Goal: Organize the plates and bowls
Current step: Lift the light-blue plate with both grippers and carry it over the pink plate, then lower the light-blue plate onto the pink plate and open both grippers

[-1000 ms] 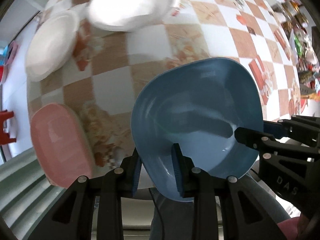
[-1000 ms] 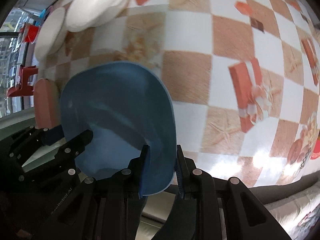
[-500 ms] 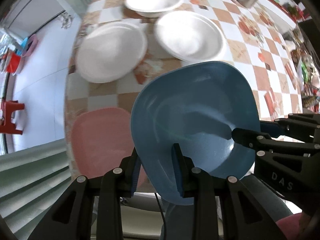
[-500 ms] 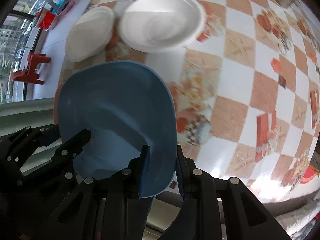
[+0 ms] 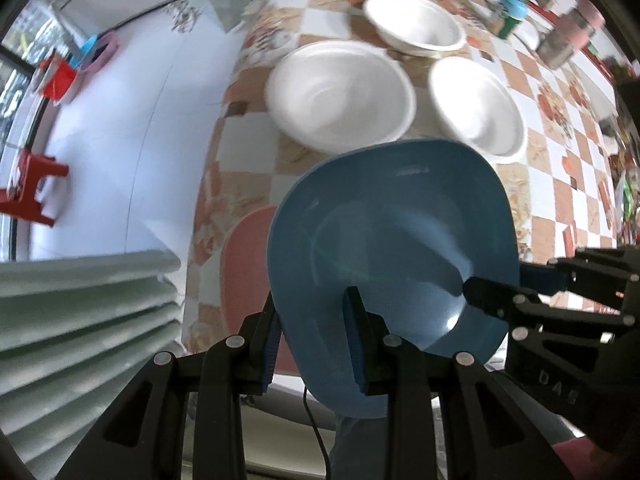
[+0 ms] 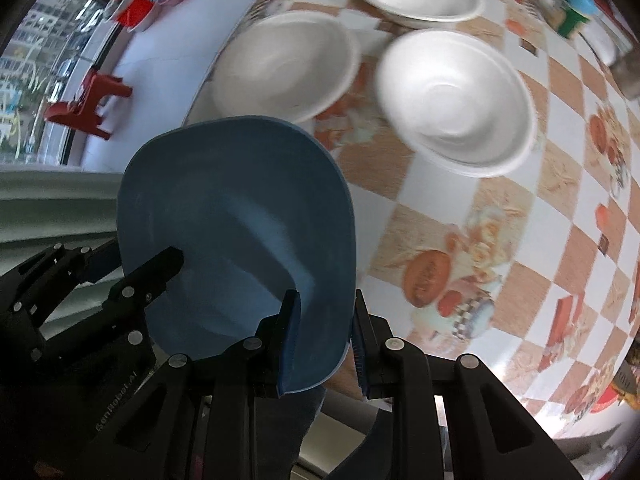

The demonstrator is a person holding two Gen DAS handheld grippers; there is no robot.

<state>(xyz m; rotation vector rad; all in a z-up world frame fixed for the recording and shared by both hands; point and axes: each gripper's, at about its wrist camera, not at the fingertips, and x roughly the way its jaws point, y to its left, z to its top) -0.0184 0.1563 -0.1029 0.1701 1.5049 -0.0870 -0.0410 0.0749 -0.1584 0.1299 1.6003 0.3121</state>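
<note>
Both grippers have hold of the same blue plate point(image 5: 392, 232), a squarish one with rounded corners, carried in the air above the near edge of the worktop point(image 5: 556, 200). The left gripper point(image 5: 314, 340) is clamped over the plate's near rim, one blue-padded finger inside the dish and one underneath. The right gripper point(image 6: 322, 338) pinches the rim on the opposite side the same way; in the left wrist view it point(image 5: 496, 294) reaches in from the right with one black finger lying across the plate's inner surface.

Under the blue plate, at the near left edge of the worktop, lies a pink plate point(image 5: 244, 276), mostly covered from the left wrist view by the blue one held over it. Farther back on the checked orange-and-white cloth stand three white bowls: a big one point(image 5: 340, 94) near the left edge, another point(image 5: 478, 106) just beside it to the right, and a third point(image 5: 414, 24) behind them both, close to the far side. The first two look almost touching at their rims, though motion blur makes that hard to judge.

Beyond the bowls, toward the far right corner, stand a green bottle with a blue cap point(image 5: 512, 14) and a metal cup point(image 5: 558, 46), blurred. Off the worktop to the left is a pale ribbed surface point(image 5: 80, 320), and on the white floor a red stool point(image 5: 30, 188).
</note>
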